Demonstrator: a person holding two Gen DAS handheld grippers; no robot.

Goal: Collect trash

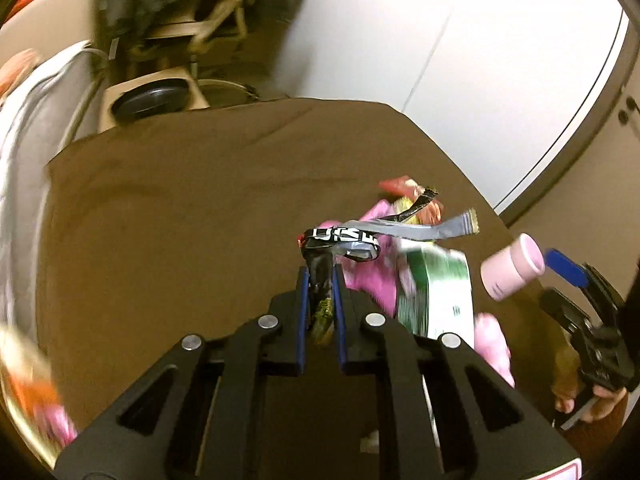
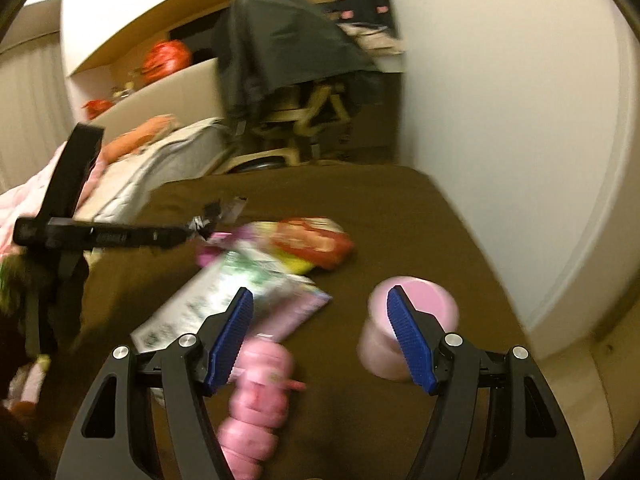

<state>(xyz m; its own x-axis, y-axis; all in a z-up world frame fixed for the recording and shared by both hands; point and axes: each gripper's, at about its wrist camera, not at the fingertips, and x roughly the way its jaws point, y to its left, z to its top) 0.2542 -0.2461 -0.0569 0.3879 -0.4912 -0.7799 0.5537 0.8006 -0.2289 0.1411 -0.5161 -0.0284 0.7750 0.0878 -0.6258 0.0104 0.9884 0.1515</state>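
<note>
Left tongs (image 1: 320, 280) clamp a black wrapper (image 1: 340, 240), lifted over the brown bed (image 1: 180, 220). Right tongs (image 2: 320, 340) gape empty; pink cup (image 2: 408, 328) stands upright just beyond the right finger, so the right hand is nearer.

A plain white wall (image 2: 500, 120) rose behind the brown fabric-covered surface (image 1: 180, 208); a dark-draped wooden chair (image 2: 288, 60) stood beside pale wooden shelving (image 2: 160, 48).

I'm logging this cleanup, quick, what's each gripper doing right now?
Left gripper: shut on a black wrapper.
Right gripper: open, holding nothing; the pink cup sits behind its right finger.
</note>
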